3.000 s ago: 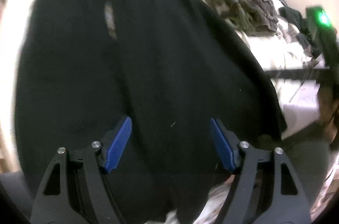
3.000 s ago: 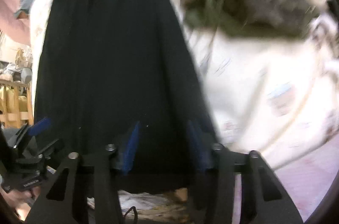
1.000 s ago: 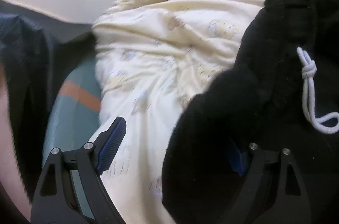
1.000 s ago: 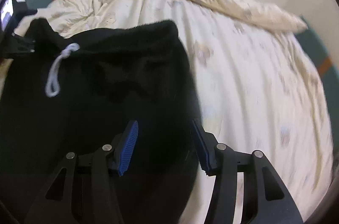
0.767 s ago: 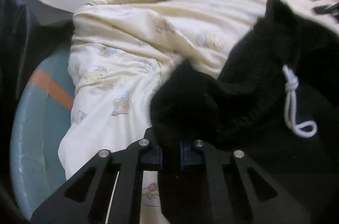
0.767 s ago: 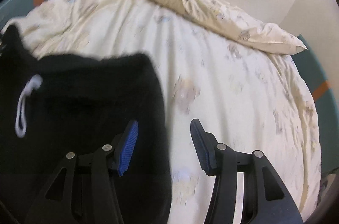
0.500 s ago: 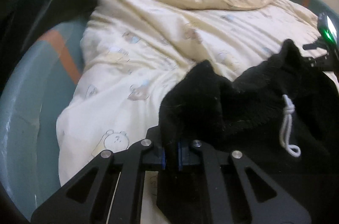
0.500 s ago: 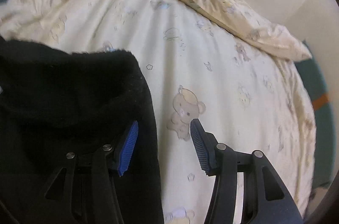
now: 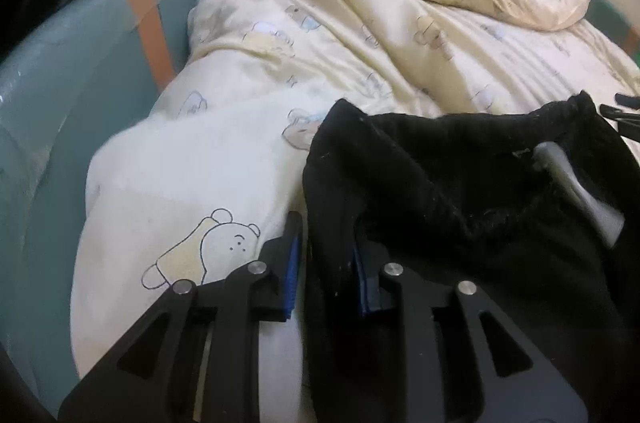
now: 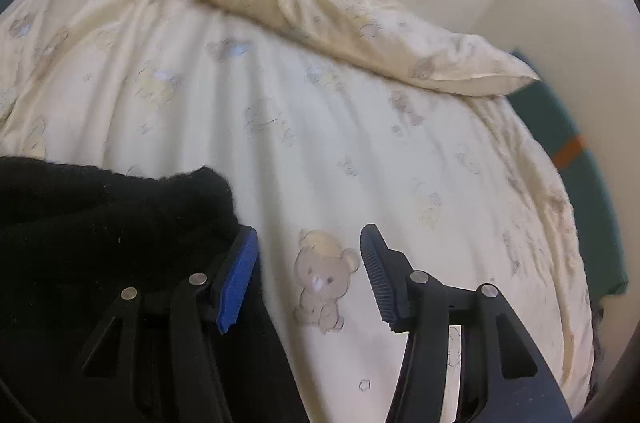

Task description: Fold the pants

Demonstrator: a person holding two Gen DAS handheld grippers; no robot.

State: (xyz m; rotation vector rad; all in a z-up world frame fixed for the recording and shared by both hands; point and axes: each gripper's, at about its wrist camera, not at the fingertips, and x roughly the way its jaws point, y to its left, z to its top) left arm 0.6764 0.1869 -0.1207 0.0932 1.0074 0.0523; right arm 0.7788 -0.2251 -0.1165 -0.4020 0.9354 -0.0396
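1. Two views, one bed: black pants [image 9: 460,191] lay on a cream bear-print duvet [image 9: 248,159].
2. Left gripper [image 9: 326,257] had its blue pads drawn in on a fold at the waistband's left corner, a slight gap showing.
3. Right gripper [image 10: 308,275] stood wide apart, gripping nothing, over a printed bear; pants' edge just beside its left finger [image 10: 236,283].
4. Only the left view showed the waistband opening and a blurred grey-white patch, unidentifiable.

pants [image 9: 460,207]: black
drawstring [image 9: 576,191]: white
duvet [image 9: 360,35]: pale cream, printed with small bears
left gripper [image 9: 326,255]: black, blue pads
mattress edge [image 9: 80,63]: teal, orange stripe
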